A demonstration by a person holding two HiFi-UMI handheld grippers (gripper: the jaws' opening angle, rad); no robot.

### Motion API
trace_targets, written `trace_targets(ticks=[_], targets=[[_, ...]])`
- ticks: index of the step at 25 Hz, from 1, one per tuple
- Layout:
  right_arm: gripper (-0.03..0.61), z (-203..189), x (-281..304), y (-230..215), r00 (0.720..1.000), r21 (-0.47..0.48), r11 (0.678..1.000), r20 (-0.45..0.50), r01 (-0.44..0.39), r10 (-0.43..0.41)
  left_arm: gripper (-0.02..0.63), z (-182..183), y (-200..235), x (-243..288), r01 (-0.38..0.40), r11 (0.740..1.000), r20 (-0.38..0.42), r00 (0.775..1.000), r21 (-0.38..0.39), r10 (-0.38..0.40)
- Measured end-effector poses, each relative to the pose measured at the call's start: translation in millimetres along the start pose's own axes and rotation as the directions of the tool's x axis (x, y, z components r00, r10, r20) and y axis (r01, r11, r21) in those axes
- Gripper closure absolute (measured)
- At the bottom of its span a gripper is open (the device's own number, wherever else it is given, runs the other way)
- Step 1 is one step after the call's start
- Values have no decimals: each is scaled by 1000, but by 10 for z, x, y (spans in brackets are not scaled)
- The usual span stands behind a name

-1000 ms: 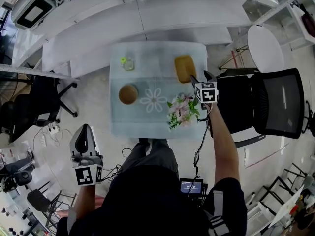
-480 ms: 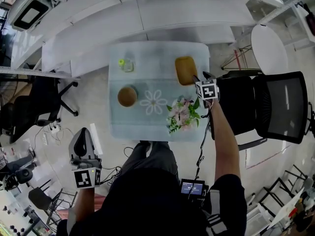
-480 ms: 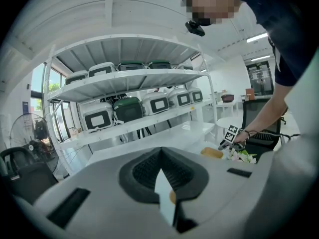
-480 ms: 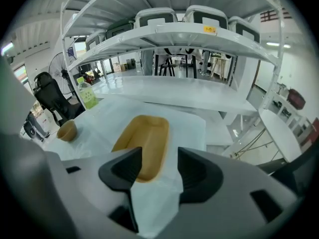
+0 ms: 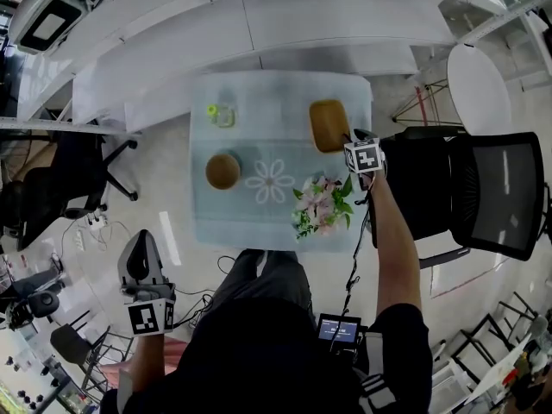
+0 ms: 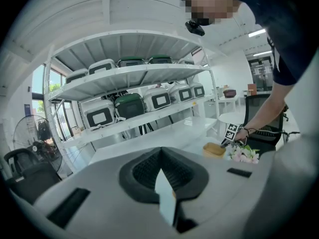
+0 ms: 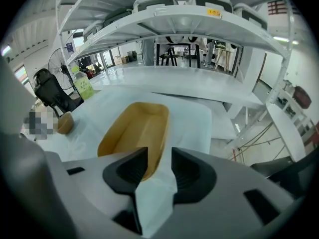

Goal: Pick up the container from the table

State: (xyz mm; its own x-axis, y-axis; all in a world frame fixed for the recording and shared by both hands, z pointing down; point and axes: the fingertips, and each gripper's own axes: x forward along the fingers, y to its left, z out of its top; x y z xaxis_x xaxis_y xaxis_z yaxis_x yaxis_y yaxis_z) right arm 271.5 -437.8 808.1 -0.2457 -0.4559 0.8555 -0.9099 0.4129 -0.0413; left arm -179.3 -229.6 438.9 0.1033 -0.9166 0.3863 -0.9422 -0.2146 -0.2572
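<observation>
The tan, oblong container (image 5: 328, 125) lies empty on the white-covered table (image 5: 259, 218), at its far right. My right gripper (image 5: 353, 138) points steeply down at the container's near right corner. In the right gripper view the container (image 7: 134, 133) fills the middle, and its near rim sits between the jaws of the right gripper (image 7: 159, 156). The jaws are closing, with a sliver of cloth still showing beside the rim. My left gripper (image 5: 141, 241) hangs off the table at the lower left, over the floor. Its jaws (image 6: 160, 156) meet with nothing between them.
A round brown bowl (image 5: 222, 170) and a small bottle with a green cap (image 5: 224, 113) stand on the table's left half. A bunch of flowers (image 5: 321, 203) lies just this side of the right gripper. A black office chair (image 5: 470, 188) stands right of the table, white benches behind it.
My right gripper has sunk toward the container's near right corner. The left gripper has stayed about where it was, off the table.
</observation>
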Motion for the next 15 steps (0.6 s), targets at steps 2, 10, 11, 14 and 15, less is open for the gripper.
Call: trace_targets(ticks=[2,10,11,14,15], targets=[[437,-13,29,-20,1000,0,1000,-7,-1,1,609,-17,-6,3,-4,1000,-6,1000,-1,4],[462,-32,124,-18,999,-5,1000,-35,-15,15,609,-49,-13,14,-14,1000,-26,1000,-4,14],[468,-40,131,-22,999,-3,1000,-36,-15,15,609,-44,-18,21,-11,1000,-23,1000,1,11],[477,-34,137,-23,999,-5,1000,-35,-17,17,609,-34,-22,37,-8,1000,-21,1000,5,8],[480,-27,139,-20,999,-10,1000,-36,-17,17,609,-33,-22,44,-9,1000,-23,1000,4,9]])
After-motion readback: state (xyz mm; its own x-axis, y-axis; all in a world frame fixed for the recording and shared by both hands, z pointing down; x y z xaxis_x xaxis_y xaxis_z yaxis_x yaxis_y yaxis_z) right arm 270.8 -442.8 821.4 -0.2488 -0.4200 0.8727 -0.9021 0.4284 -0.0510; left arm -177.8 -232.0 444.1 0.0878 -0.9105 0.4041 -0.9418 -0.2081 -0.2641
